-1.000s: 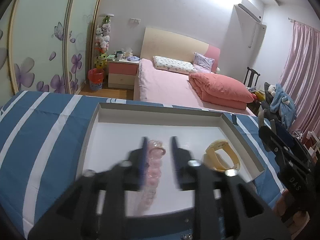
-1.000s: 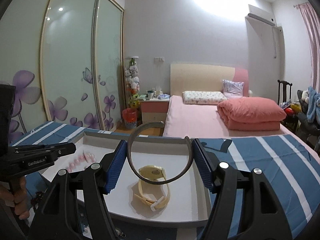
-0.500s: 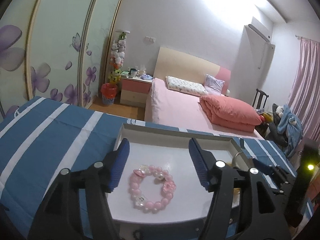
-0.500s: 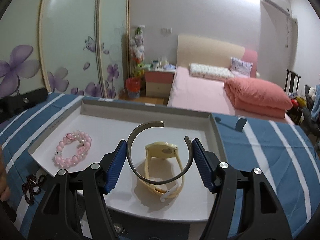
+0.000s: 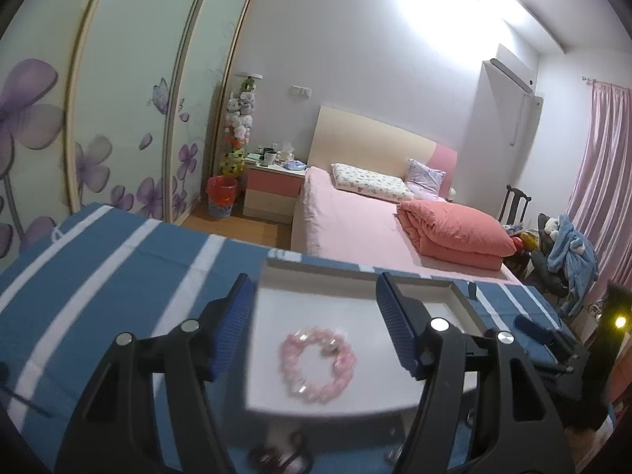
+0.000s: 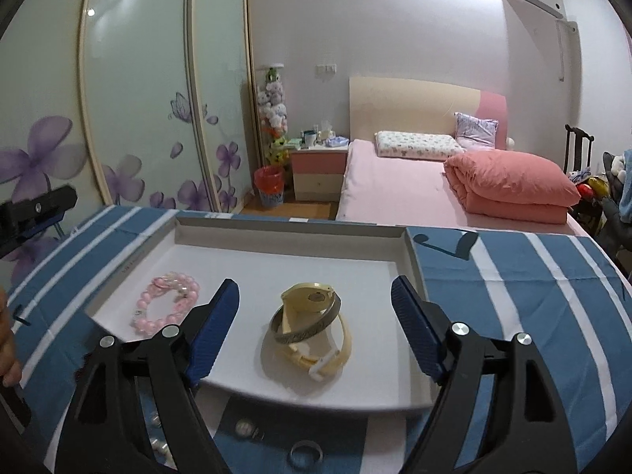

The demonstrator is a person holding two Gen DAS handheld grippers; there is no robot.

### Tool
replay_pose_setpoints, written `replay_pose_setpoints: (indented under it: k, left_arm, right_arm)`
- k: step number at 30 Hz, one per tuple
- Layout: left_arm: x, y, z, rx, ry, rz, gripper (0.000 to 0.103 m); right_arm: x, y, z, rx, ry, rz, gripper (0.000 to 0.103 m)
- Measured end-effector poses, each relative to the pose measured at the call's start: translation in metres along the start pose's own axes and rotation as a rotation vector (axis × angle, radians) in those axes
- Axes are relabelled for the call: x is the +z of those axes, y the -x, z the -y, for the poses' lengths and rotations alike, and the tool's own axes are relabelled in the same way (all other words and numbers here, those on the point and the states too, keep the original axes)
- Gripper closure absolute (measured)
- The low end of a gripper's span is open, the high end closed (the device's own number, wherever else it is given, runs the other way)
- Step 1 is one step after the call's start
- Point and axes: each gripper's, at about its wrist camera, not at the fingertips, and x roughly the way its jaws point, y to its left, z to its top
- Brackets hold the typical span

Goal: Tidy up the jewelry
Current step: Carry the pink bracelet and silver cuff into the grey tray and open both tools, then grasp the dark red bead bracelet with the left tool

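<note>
both claws stand apart and hold nothing: the left claw (image 5: 312, 328) above the pink bead bracelet (image 6: 166, 302), the right claw (image 6: 316, 331), its jaws just widened, over the grey bangle (image 6: 306, 324). the bangle leans tilted on the yellow watch (image 6: 312, 331) mid-tray, right of the beads in the white tray (image 6: 288, 233). the watch's strap runs toward the tray's near edge. draw back straight and clear, then fetch the loose ring (image 6: 304, 452) before the tray.
</note>
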Motion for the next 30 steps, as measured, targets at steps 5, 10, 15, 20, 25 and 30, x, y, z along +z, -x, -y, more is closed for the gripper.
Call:
replay_pose_setpoints:
  k: [5,10,15,20,25,30]
  left_arm:
    - [-0.020,0.027,-0.016,-0.012,-0.021,-0.075,0.040]
    - [-0.056,0.033,-0.015,0.008,-0.120,-0.200,0.050]
    - [-0.086,0.016,-0.007,0.006,-0.188,-0.332,0.051]
    - [-0.098,0.001,-0.002,0.023,-0.193,-0.398,0.050]
    - [-0.105,-0.014,0.005,0.060,-0.213,-0.444,0.048]
    - [-0.107,-0.025,0.008,0.098,-0.233,-0.472,0.049]
  right_arm:
    - [-0.010,0.040,-0.004,0.023,-0.024,0.029,0.024]
    - [-0.031,0.071,-0.013,0.037,-0.037,0.032,0.024]
    - [-0.050,0.082,-0.017,0.050,-0.062,0.001,0.024]
    - [-0.061,0.091,-0.014,0.062,-0.086,-0.015,0.024]
    - [-0.069,0.096,-0.010,0.063,-0.103,-0.017,0.024]
    - [-0.073,0.098,-0.010,0.073,-0.109,-0.019,0.024]
